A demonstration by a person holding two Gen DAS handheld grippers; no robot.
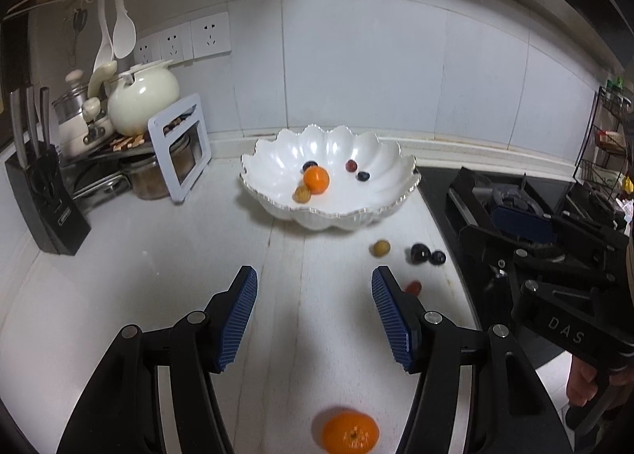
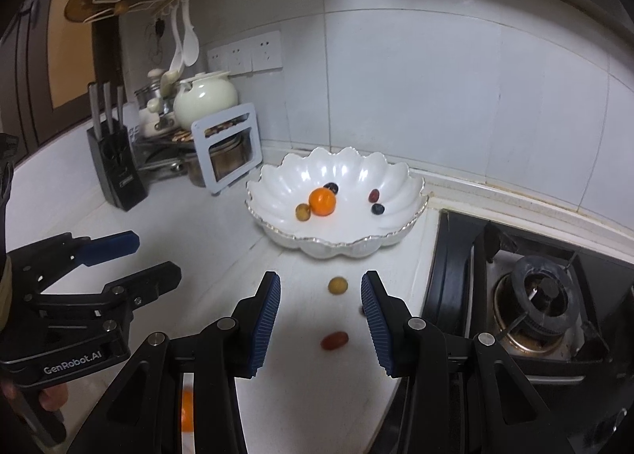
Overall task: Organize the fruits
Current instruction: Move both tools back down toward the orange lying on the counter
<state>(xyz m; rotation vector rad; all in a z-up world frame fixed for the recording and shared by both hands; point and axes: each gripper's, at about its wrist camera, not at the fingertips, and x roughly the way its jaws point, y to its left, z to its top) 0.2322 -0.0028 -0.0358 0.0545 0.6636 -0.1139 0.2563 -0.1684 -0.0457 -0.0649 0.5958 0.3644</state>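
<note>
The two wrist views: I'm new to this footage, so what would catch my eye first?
First, the white scalloped ceramic bowl by the tiled wall, holding a bright orange mandarin among small fruits. Next, loose fruit on the white counter: a second orange mandarin near the open left gripper, and a small red oval fruit in front of the open right gripper.

Bowl (image 1: 380,180): white, scalloped, silvery rim. Mandarin (image 1: 350,433): orange. Gripper pads (image 1: 237,319): blue, ribbed. Knife block (image 1: 47,200): black. Counter (image 1: 158,275): white.
</note>
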